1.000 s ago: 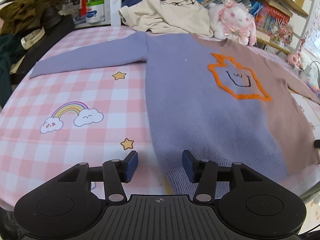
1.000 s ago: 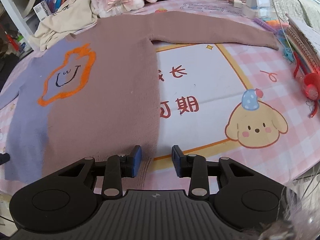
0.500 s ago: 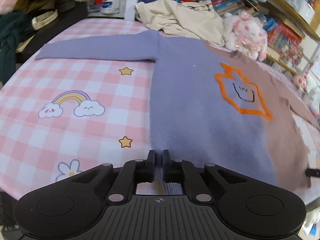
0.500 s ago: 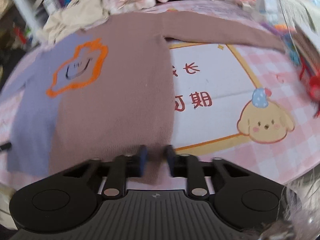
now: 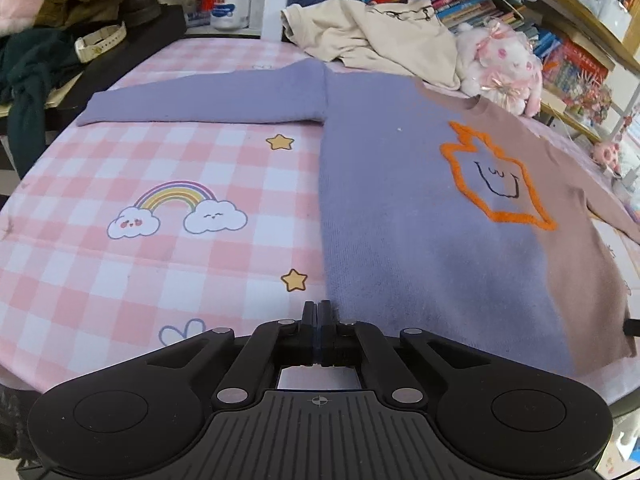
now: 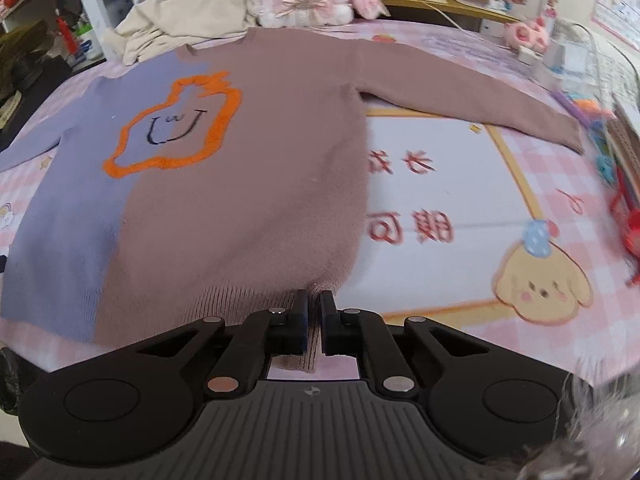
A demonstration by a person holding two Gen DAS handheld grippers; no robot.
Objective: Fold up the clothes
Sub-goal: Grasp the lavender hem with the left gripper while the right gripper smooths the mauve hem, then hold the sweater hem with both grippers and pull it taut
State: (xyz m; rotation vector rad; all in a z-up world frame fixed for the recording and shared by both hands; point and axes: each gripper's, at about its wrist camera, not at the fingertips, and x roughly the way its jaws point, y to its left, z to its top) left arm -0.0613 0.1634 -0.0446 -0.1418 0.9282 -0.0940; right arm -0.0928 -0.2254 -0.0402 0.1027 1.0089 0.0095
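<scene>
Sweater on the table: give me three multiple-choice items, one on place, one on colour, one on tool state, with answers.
1. Where does the left tool meet the sweater?
A. collar
B. bottom hem, purple corner
C. sleeve cuff

2. What colour is the outline of the face design?
A. orange
B. green
C. white

3. How is the right tool set?
A. wide open above the table
B. shut on the plush rabbit
C. shut on the brown hem

Answers: 1 B, its fingers sit at the lower purple corner. 2 A, a fuzzy orange border rings the drawn face. 3 C, ribbed brown hem fabric shows between the nearly closed fingers.
</scene>
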